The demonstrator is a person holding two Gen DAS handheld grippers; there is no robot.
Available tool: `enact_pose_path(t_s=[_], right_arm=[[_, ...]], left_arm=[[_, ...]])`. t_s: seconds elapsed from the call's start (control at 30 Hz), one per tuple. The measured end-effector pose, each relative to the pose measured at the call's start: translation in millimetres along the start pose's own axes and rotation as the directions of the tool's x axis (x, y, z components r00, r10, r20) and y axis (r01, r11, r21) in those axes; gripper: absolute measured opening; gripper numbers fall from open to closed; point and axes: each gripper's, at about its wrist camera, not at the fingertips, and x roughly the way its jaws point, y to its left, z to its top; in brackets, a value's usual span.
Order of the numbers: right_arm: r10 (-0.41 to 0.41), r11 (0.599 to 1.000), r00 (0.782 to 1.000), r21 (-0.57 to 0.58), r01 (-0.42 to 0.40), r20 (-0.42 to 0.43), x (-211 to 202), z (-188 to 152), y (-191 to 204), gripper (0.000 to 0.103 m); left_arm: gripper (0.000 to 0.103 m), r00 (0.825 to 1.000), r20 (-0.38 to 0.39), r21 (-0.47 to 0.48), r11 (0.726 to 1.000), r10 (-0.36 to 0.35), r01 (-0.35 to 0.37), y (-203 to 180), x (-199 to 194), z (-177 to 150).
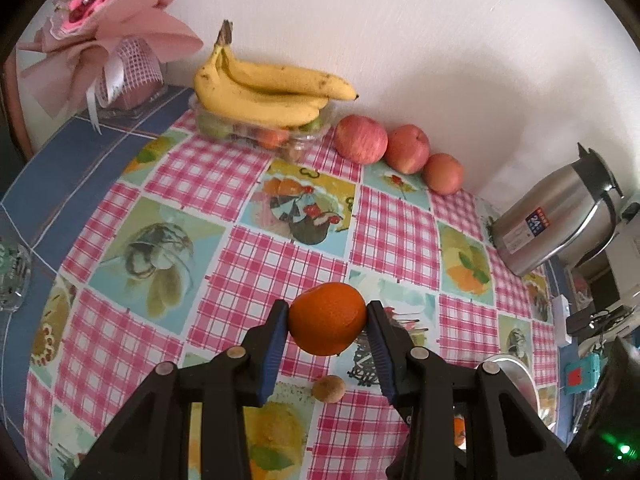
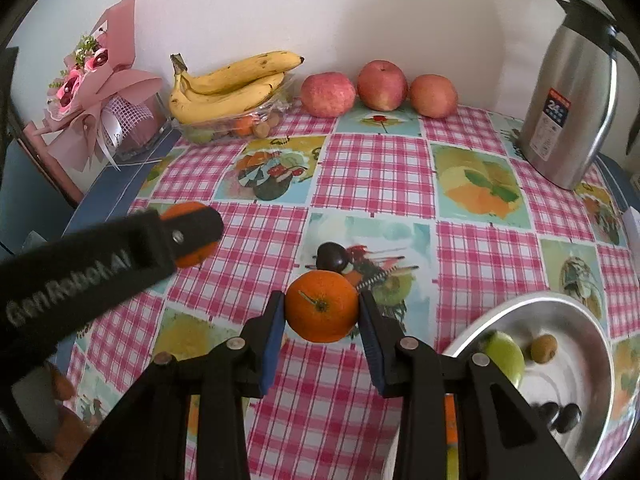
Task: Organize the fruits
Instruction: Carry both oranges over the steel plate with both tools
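Left gripper point(image 1: 327, 320) pinches an orange point(image 1: 327, 318); right gripper point(image 2: 321, 314) pinches another orange point(image 2: 322, 307). Metal bowl point(image 2: 576, 308) partly cut off, dark fruits inside blurred.

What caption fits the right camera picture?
Right gripper holding an orange above the checked tablecloth.

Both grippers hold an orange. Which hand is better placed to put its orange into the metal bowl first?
Right, probably. The right gripper holds its orange just beside the metal bowl. The left gripper, with the other orange, is farther from it across the table.
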Motion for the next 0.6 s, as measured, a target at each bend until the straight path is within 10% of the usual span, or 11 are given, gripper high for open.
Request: enact_pose_path(t_s=[0.6], right_arm=[[0.007, 0.999, 0.999, 0.043, -0.008, 0.043, -40, -22, -8, 0.038]], left_arm=[[0.042, 1.000, 0.023, 0.006, 1.000, 0.010, -0.010, -7, -27, -22]])
